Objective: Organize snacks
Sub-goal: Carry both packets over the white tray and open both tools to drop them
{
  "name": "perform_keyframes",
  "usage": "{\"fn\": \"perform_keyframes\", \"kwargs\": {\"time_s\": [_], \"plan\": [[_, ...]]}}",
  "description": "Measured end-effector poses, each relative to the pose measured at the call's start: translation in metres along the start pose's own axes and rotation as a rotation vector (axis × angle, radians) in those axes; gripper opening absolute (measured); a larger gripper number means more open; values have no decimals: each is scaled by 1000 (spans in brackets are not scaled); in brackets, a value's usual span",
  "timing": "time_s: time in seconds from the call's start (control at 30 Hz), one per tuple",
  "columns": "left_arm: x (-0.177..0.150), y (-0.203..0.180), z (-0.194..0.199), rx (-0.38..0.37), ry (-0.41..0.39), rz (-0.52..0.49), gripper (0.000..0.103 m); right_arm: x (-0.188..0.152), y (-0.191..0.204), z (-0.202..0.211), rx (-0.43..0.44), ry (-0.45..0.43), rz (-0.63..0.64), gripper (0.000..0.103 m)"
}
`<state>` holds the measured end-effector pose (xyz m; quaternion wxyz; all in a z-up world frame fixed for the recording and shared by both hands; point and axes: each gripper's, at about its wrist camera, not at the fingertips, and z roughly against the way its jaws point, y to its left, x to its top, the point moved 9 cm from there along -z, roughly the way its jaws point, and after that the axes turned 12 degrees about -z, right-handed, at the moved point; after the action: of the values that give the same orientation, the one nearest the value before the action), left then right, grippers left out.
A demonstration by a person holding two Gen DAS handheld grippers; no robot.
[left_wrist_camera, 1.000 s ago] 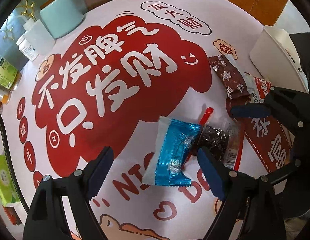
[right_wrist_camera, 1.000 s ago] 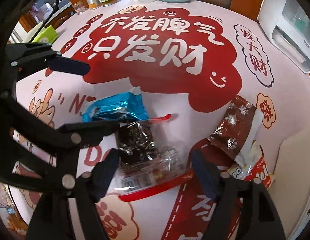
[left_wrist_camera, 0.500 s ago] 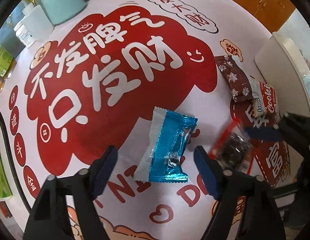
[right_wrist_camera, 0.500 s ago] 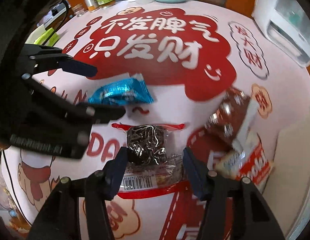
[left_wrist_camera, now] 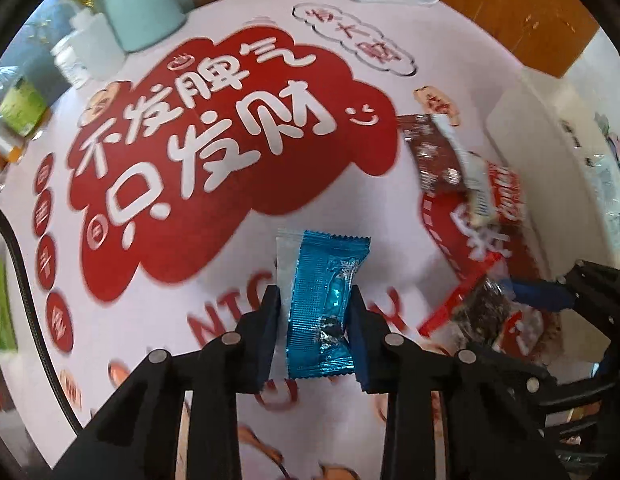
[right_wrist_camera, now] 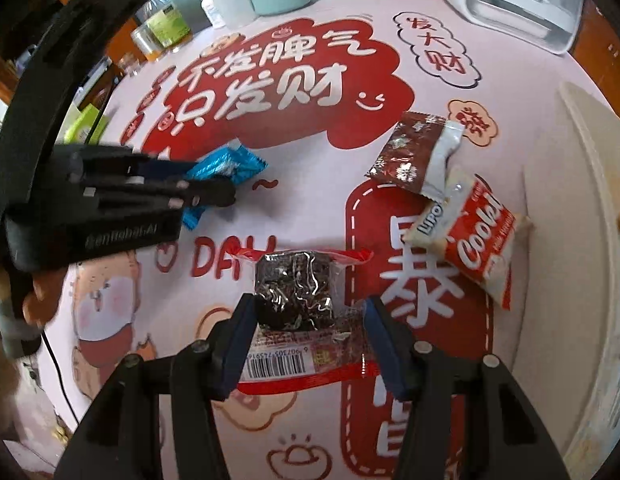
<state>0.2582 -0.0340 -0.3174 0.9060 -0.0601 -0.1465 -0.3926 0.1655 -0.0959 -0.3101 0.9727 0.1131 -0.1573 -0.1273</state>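
My left gripper is shut on a blue foil snack packet, which also shows in the right wrist view. My right gripper is shut on a clear packet of dark snack with a red edge and barcode; that packet also shows in the left wrist view. A brown snowflake packet and a red and white cookie packet lie on the mat to the right, overlapping each other.
A white tray stands at the right edge. A white appliance is at the back right. A mint canister, white bottles and green jars line the back left. A black cable runs along the left.
My left gripper has shut on the blue packet. My right gripper has tightened on the dark snack packet and carried it right, away from the blue one.
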Motion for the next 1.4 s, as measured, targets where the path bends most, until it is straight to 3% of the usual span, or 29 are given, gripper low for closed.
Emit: {"fn": "perform_keyframes", "kwargs": {"time_s": [0.13,0.33,0.43,0.6,1.03,1.4], "plan": [[-20,-18,39,27,-49,36,30,-6,3,27,42,-38,-5,55],[-40,-48,100,-10,-130,135,30,-12,4,74,70,-119,22,55],[-37,-68,118,-25,-157,155,30,-13,-3,100,95,-156,20,55],[-18,-118,144,19,-215,140,30,-17,-28,143,103,-218,24,55],[63,-252,160,11,-273,85,30,-14,-153,242,48,-355,-57,55],[95,-291,133,74,-249,94,30,-3,-222,259,2,-370,-92,56]]}}
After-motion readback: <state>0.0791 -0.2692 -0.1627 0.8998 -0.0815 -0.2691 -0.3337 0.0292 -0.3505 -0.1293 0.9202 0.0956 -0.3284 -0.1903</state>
